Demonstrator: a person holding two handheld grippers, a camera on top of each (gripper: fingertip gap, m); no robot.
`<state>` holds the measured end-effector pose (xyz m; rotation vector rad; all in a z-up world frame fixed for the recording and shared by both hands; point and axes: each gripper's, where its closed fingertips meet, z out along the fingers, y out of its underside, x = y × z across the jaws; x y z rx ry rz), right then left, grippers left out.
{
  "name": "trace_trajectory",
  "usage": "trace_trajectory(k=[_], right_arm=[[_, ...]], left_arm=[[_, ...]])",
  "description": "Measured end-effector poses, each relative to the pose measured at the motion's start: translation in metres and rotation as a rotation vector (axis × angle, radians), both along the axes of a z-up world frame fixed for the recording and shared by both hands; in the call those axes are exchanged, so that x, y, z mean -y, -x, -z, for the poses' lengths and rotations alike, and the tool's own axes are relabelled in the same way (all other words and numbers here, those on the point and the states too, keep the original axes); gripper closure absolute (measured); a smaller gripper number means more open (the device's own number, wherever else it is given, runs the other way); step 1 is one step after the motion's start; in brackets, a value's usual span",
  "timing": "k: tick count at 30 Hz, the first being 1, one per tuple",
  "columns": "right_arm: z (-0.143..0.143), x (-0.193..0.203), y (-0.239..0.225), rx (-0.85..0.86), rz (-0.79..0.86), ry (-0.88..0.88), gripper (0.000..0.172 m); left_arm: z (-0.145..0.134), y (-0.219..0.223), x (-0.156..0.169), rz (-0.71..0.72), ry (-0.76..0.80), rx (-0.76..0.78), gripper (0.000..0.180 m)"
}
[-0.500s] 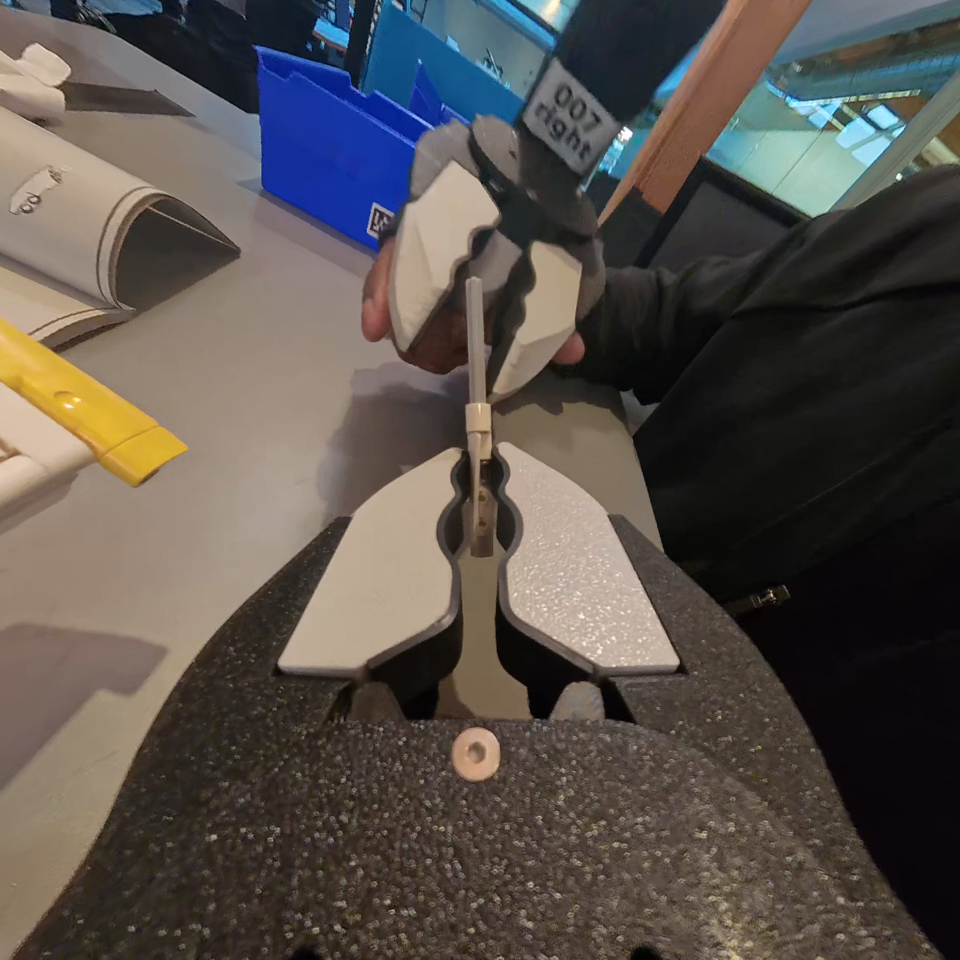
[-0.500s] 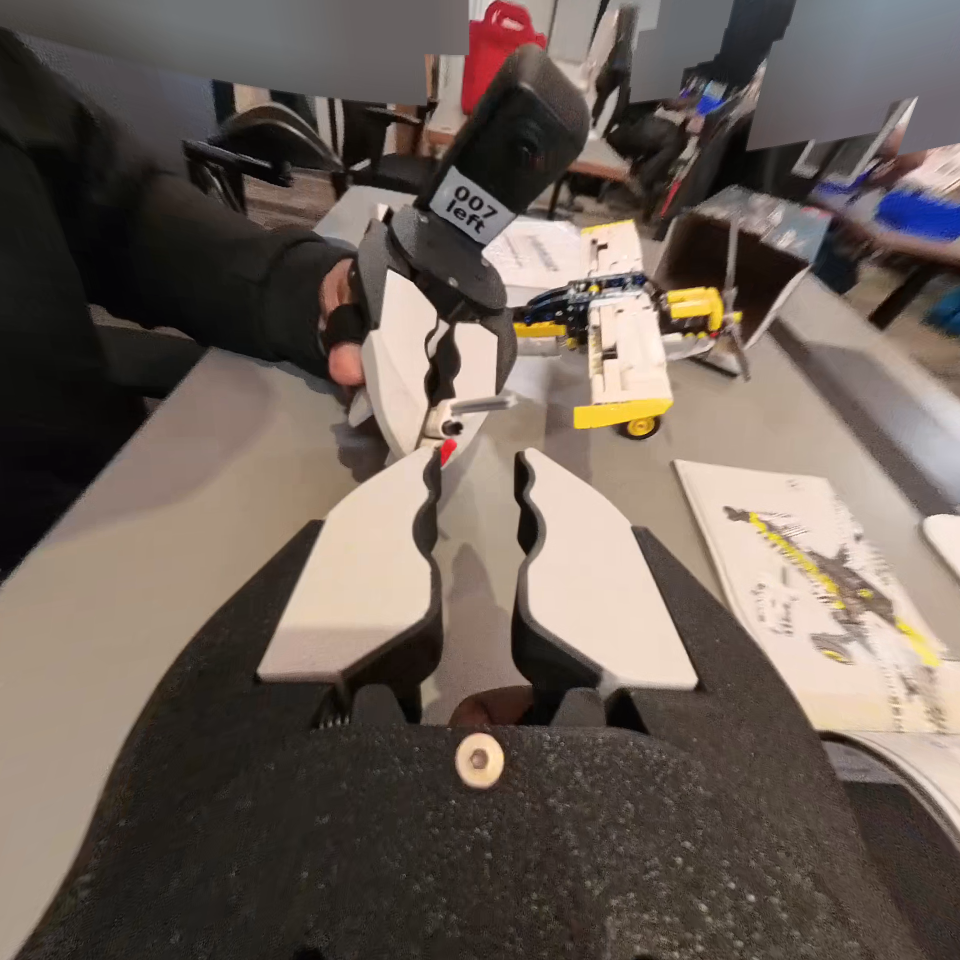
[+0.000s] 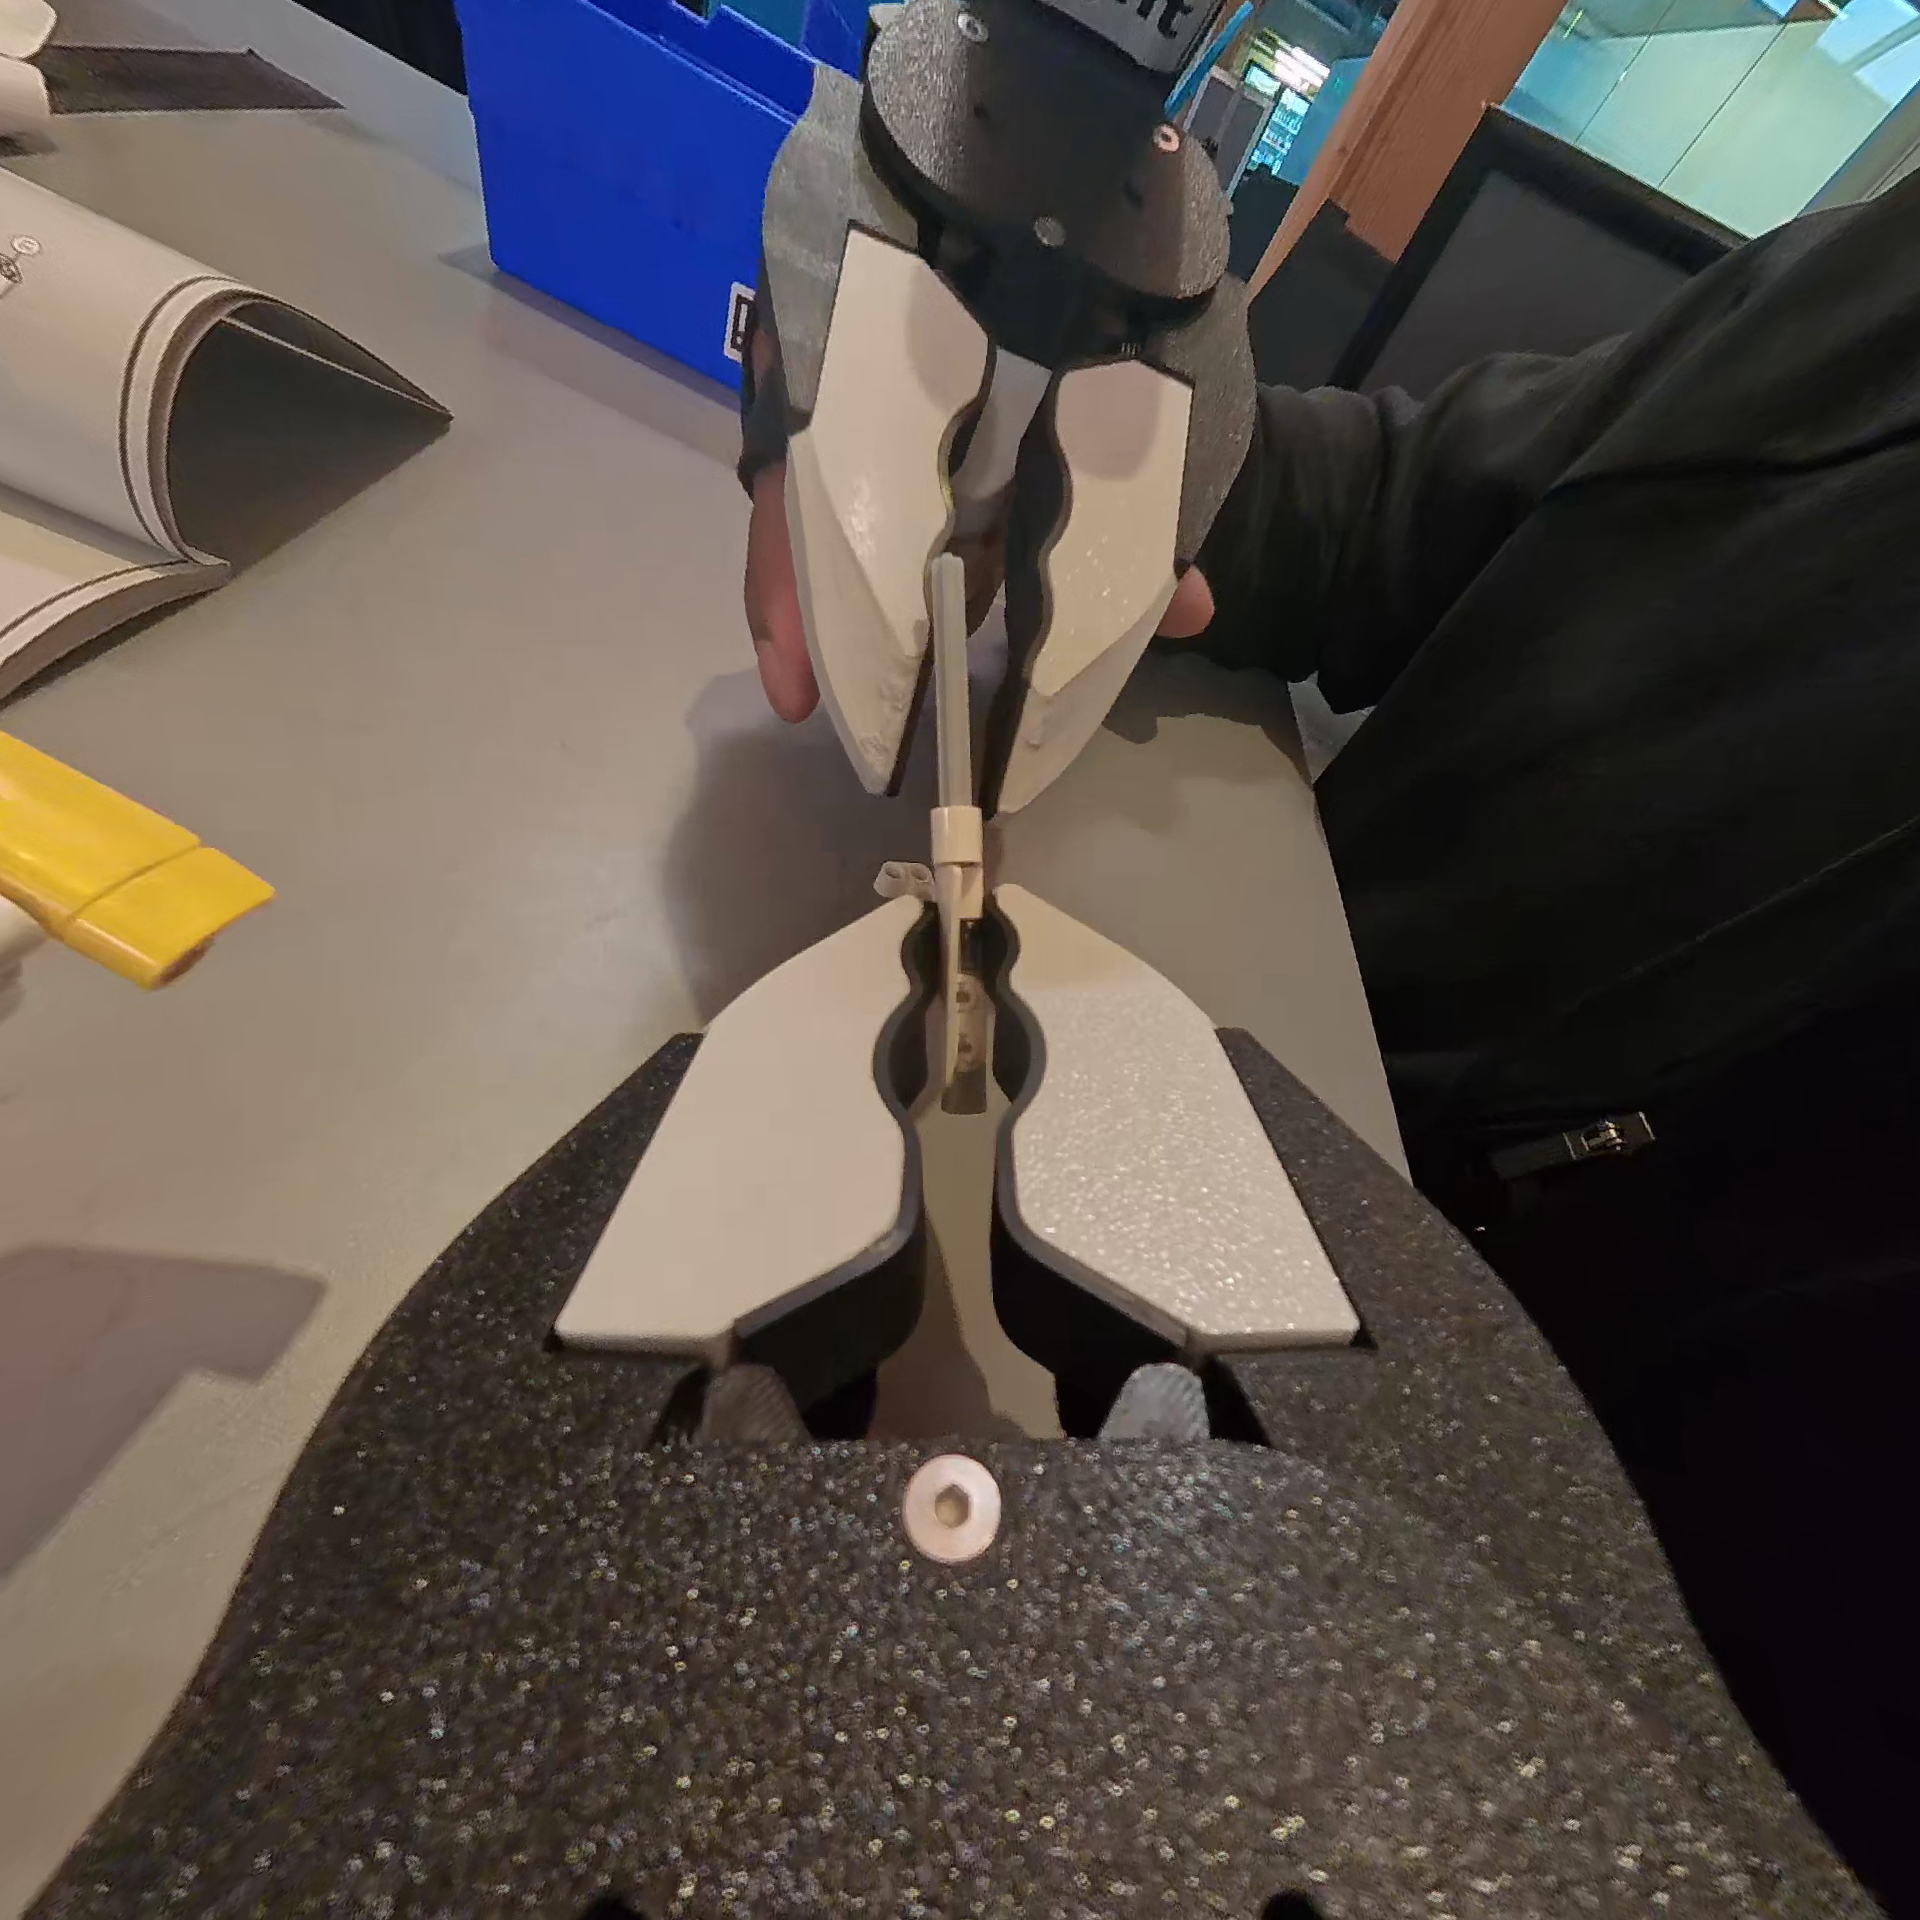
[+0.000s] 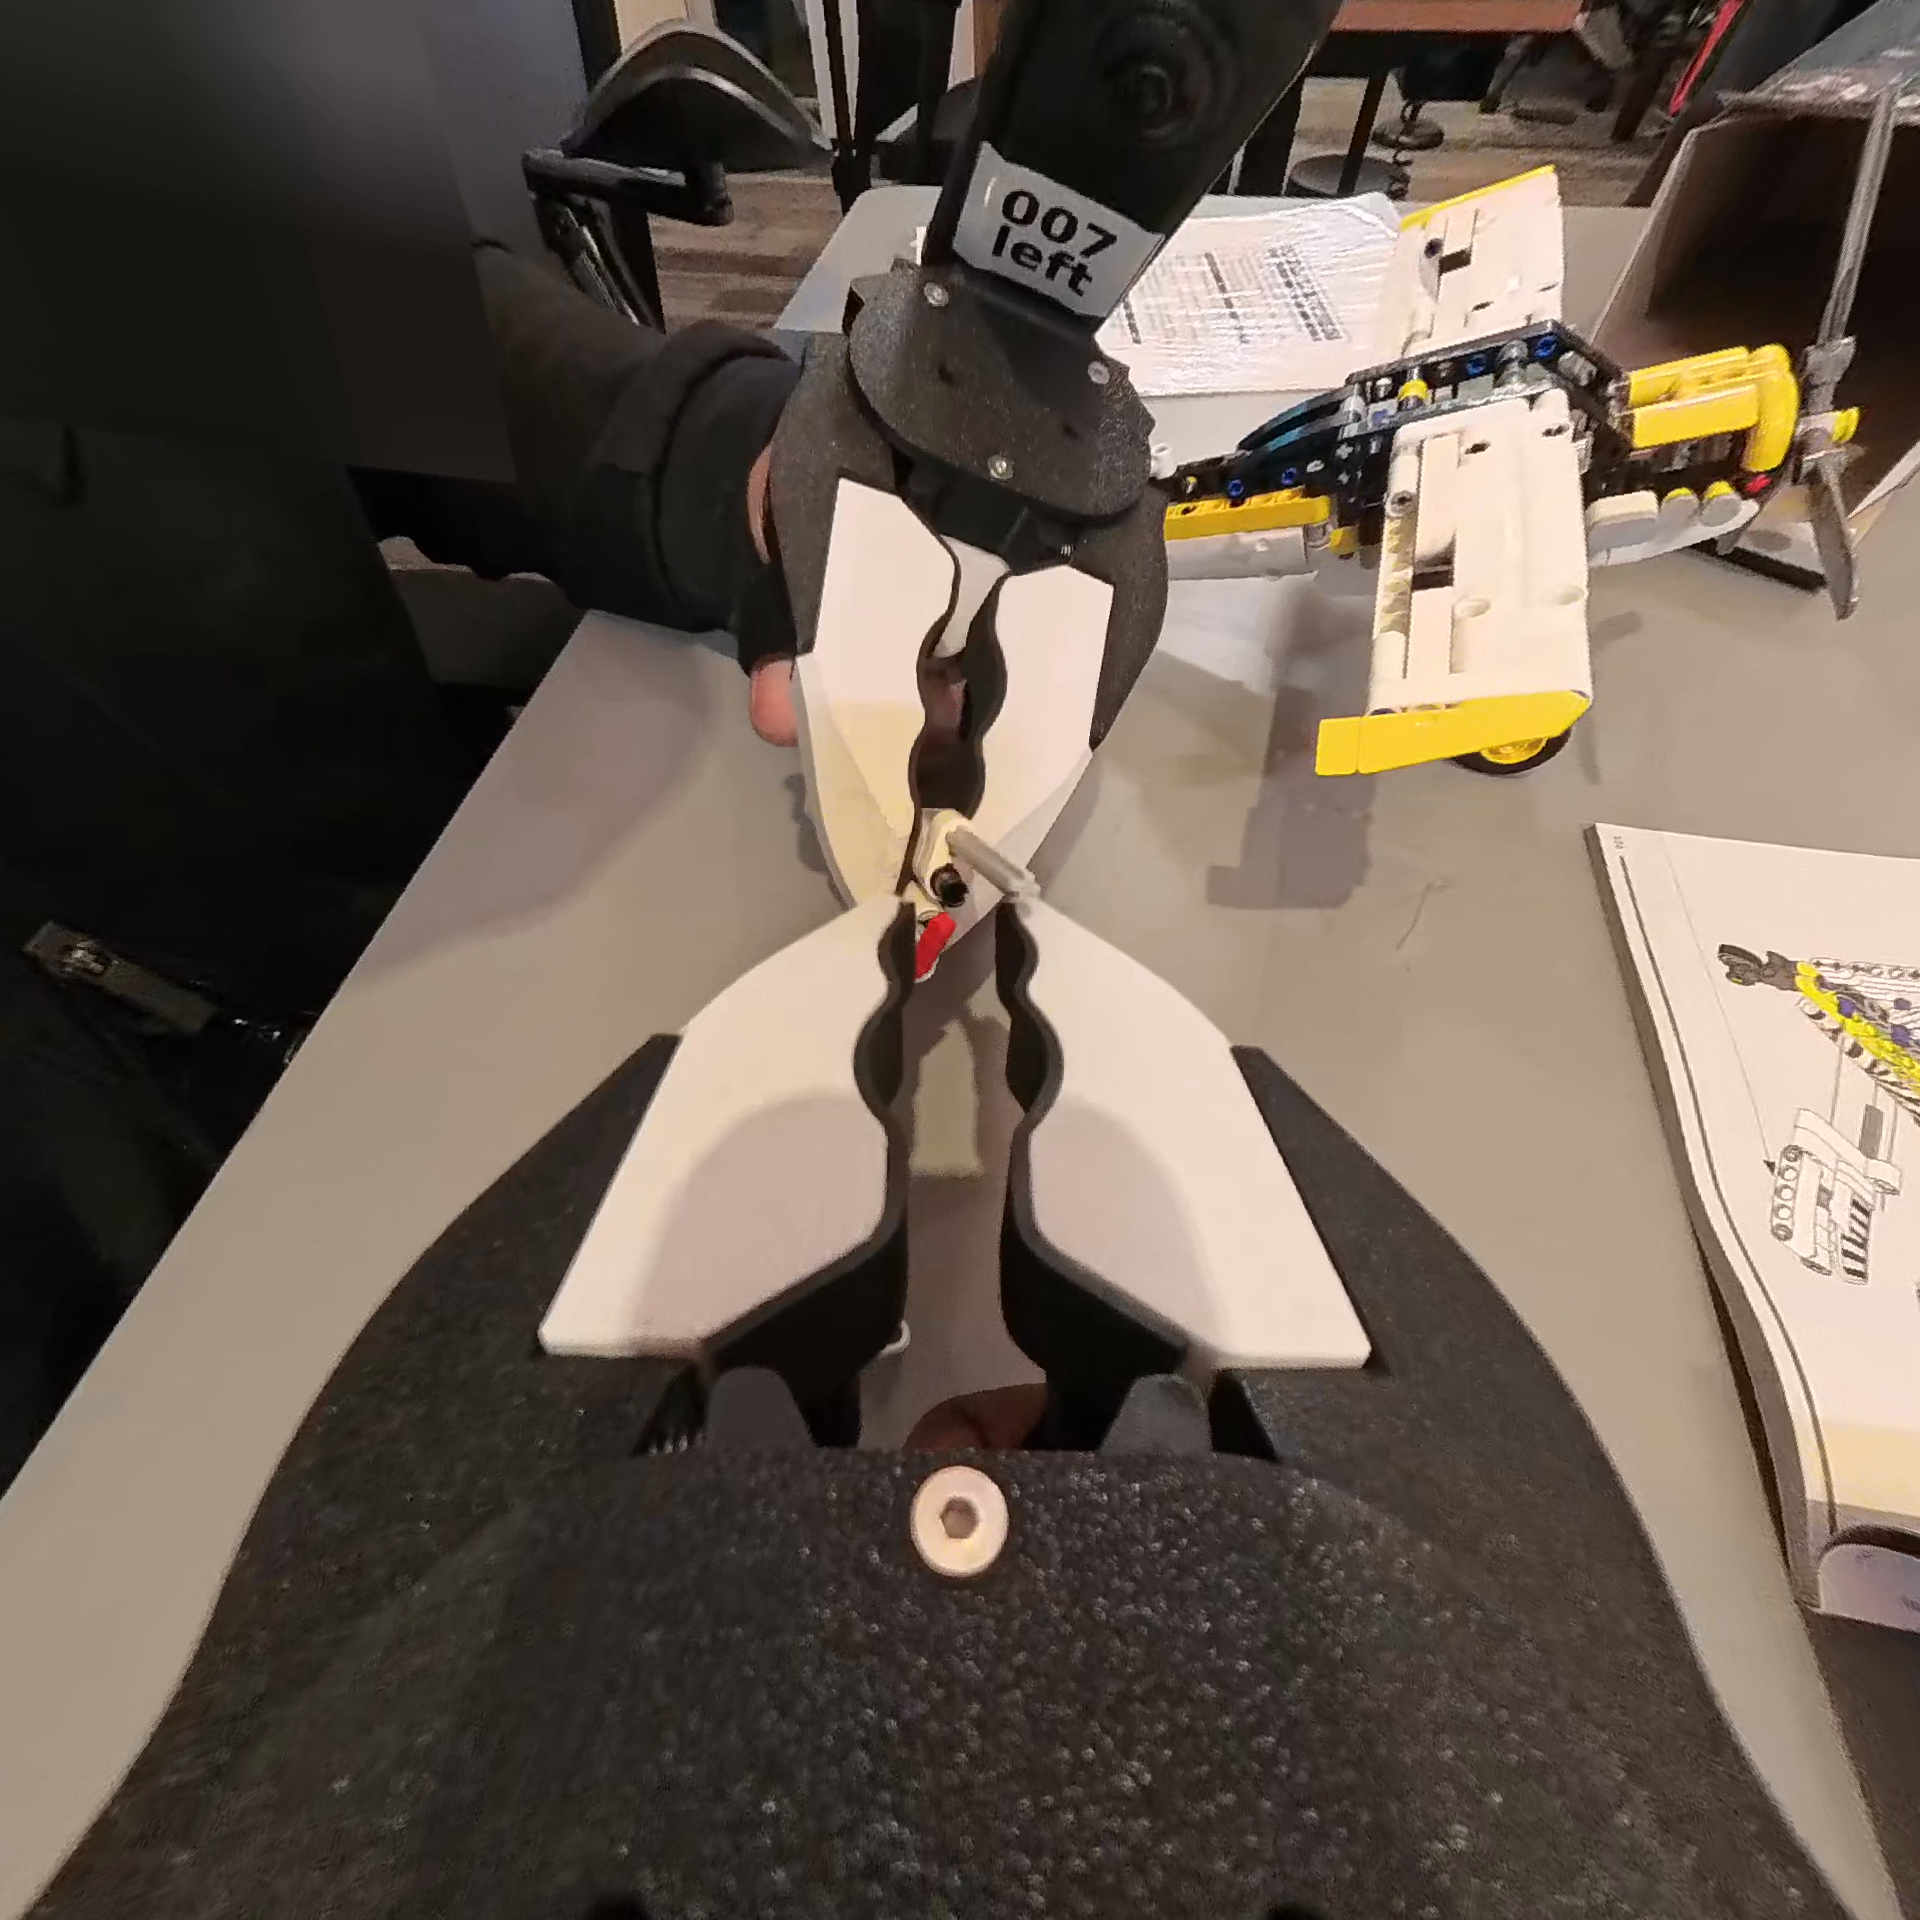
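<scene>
Beam (image 3: 958,1023), small and pale grey, sits clenched edge-on between the left gripper (image 3: 956,906) pads above the table (image 3: 499,727). A grey axle (image 3: 950,675) runs from it toward 12 o'clock, through a cream bush (image 3: 956,834), into the gap of the right gripper (image 4: 954,914). That gripper's fingers flank the axle, slightly parted, with no pressing grip evident. A red peg (image 4: 932,943) hangs below the beam. Outward, right wrist view: model plane (image 4: 1475,582) at 2 o'clock, booklet (image 4: 1766,1143) at 3. Left wrist view: blue bin (image 3: 623,177) at 11.

Grey table (image 3: 436,665); wooden post (image 3: 1392,156); perhaps windows.
</scene>
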<state>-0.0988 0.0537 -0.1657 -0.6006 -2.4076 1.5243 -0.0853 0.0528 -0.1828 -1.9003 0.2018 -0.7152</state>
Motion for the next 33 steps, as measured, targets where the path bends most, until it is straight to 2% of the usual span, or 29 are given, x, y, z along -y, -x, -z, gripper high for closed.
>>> trace_trajectory(k=[13,22,28,33], right_arm=[[0.003,0.000,-0.004,0.021,-0.012,-0.010,0.166],[-0.006,-0.009,0.004,0.015,0.095,0.195,0.168],[-0.009,-0.006,0.006,-0.012,0.112,0.219,0.168],[-0.019,-0.009,0.006,0.005,0.118,0.323,0.168]], left_arm=[[0.002,0.000,-0.001,-0.006,0.008,-0.013,0.173],[-0.017,0.013,0.001,-0.049,-0.072,0.114,0.173],[-0.016,0.012,0.000,-0.049,-0.073,0.106,0.173],[-0.016,0.012,0.000,-0.044,-0.072,0.104,0.173]])
